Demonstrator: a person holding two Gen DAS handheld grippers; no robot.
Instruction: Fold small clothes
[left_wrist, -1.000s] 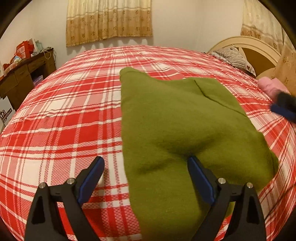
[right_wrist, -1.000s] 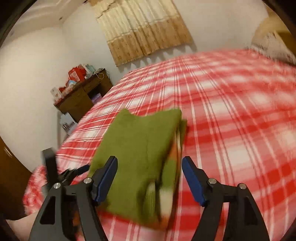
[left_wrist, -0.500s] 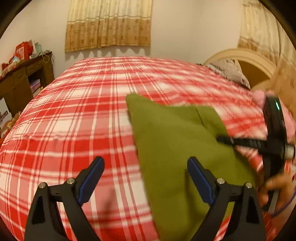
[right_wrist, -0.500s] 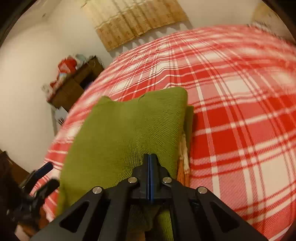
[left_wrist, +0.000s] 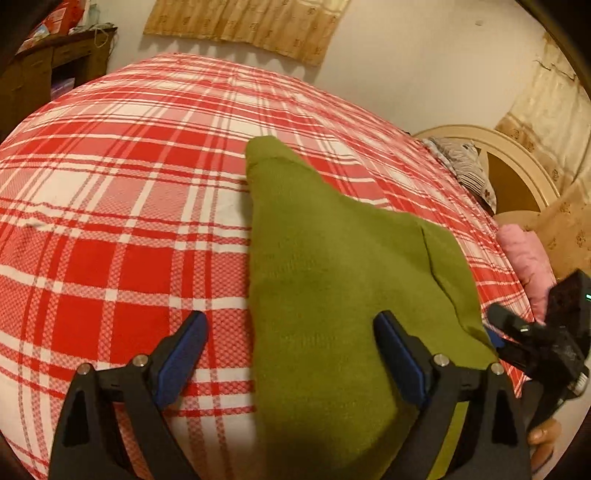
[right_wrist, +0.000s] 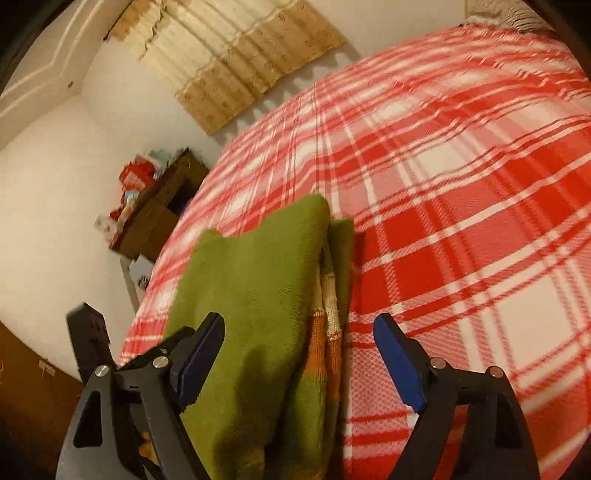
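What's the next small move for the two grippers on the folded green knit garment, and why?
Probably back both off. The folded green knit garment lies flat on the red plaid bedspread; the left gripper is open, the right gripper is opening, and neither pinches it.

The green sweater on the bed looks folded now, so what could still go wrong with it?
1. The green sweater has striped inner layers poking out along its right edge. They may slide further out, so the fold could come apart.
2. The right hand-held gripper is opening right over the sweater. A pad might snag the knit as it pulls away.
3. The left hand-held gripper straddles the sweater's edge on the plaid bedspread. A nudge could rumple it.
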